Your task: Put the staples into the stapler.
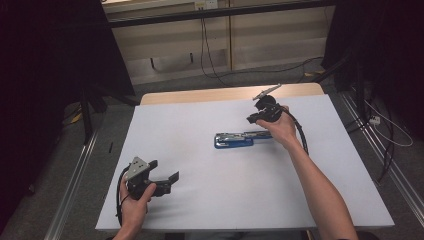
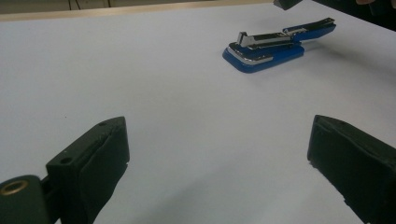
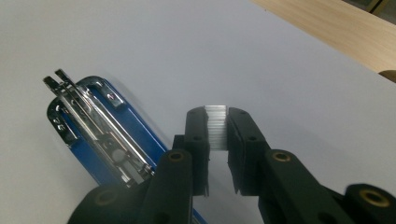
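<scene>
Right gripper view: right claw (image 3: 217,122) pinches ribbed silvery staple strip (image 3: 216,126) beside glossy blue stapler (image 3: 100,135).

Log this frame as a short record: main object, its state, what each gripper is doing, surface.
object: blue stapler, lying opened out flat
right gripper: shut on a strip of staples, above the stapler
left gripper: open, holding nothing, apart from the stapler
surface: white table

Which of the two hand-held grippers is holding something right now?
The right hand-held gripper, above the open blue stapler: its jaws are clamped on a strip of staples. The left hand-held gripper is wide open, with nothing between its jaws.
</scene>
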Tool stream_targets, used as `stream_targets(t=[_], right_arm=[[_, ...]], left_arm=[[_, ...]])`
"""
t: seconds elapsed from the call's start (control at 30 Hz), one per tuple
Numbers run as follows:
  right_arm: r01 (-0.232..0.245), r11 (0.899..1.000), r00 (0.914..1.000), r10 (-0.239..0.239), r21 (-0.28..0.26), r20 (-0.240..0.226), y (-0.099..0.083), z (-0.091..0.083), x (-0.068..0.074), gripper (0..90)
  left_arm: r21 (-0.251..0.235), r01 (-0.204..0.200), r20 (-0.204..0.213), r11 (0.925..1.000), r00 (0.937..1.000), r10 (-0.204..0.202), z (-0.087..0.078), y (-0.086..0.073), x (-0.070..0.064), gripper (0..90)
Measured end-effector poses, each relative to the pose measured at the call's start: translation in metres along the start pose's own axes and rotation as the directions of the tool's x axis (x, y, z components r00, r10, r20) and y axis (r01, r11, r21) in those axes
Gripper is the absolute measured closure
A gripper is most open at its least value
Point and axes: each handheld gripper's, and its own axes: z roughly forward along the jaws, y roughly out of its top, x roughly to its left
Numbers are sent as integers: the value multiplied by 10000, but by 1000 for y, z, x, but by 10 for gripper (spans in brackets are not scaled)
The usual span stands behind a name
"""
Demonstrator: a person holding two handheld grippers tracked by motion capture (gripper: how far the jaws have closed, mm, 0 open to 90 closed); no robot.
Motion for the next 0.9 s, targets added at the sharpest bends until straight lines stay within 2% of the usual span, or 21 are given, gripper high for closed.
stream_targets(t=[0.3, 0.47, 0.9], right_arm=[[373, 9987, 9978, -391, -336, -542, 2, 1, 12, 791], [784, 9959, 9944, -813, -444, -670, 6, 2, 20, 791], [1099, 9902, 9849, -1202, -866, -1245, 14, -2, 40, 791]], left_arm=[[-8, -2, 3, 10000, 10000, 2, 1, 0, -1, 56], [35, -28, 7, 10000, 10000, 27, 1, -1, 0, 56], [20, 13, -48, 10000, 10000, -13, 1, 0, -1, 50]])
